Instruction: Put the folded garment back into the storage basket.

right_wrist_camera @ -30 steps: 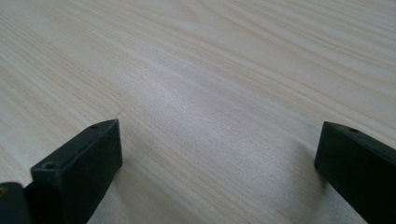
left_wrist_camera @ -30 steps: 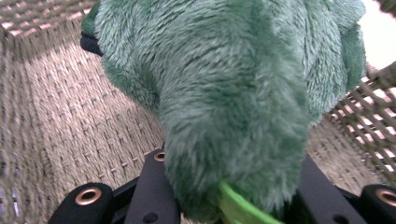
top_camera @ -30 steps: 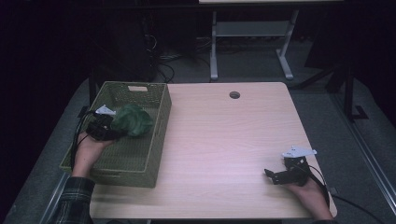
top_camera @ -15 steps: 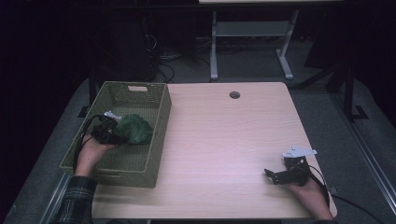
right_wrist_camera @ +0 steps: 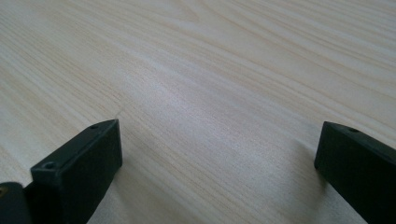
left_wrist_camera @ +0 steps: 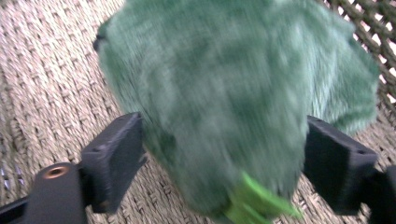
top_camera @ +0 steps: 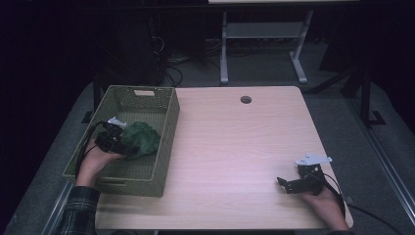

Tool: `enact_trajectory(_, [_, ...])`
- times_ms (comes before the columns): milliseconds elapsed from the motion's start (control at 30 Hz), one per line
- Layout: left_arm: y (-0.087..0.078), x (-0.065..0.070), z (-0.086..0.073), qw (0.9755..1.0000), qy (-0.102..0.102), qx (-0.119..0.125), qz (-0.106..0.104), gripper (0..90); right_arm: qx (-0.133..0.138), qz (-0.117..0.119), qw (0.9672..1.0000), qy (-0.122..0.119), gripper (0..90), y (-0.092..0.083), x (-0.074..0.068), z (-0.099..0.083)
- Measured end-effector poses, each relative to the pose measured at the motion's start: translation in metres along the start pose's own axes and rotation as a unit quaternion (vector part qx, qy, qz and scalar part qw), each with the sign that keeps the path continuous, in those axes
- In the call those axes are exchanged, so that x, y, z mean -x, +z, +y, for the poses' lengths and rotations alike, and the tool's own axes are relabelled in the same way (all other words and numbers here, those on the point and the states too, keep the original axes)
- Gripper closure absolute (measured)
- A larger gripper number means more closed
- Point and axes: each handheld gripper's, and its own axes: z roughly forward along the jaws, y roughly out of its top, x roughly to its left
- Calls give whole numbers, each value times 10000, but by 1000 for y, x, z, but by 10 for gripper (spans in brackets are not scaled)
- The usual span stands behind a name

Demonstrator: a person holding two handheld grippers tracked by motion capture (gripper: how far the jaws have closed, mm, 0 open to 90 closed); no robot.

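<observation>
A fuzzy dark green plush toy (top_camera: pixel 141 138) lies on the woven floor of the olive wicker basket (top_camera: pixel 142 93) at the table's left. My left gripper (top_camera: pixel 125 146) reaches into the basket at the toy's left side. In the left gripper view the toy (left_wrist_camera: pixel 233 93), with a bright green tag at its lower end, sits between the jaws of the left gripper (left_wrist_camera: pixel 224 172). Those jaws have just been opening and stand wide on either side of it. My right gripper (top_camera: pixel 286 183) rests at the front right of the table, open, with bare wood between the jaws (right_wrist_camera: pixel 219 172).
The light wooden table (top_camera: pixel 235 147) has a round cable hole (top_camera: pixel 245 99) near its far edge. The basket's wall (top_camera: pixel 169 142) rises beside the toy on the right. A metal desk frame (top_camera: pixel 264 34) stands on the dark floor beyond.
The left hand has sunk with the green toy into the basket, toward its near side, and its jaws have spread apart. The right hand has not moved.
</observation>
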Motion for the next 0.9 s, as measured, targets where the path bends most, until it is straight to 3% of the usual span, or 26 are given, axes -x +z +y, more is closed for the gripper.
enact_trajectory(167, [-8, 0, 1, 9997, -30, 235, -13, 140, 1, 1, 10000, -1, 5, 0, 0, 0])
enact_trajectory(533, [-27, 4, 7, 9989, 65, 457, -16, 134, 0, 0, 10000, -5, 5, 0, 0, 0])
enact_trajectory(900, [-39, 21, 25, 9968, 159, 753, -195, 136, -2, -1, 10000, -7, 5, 0, 0, 0])
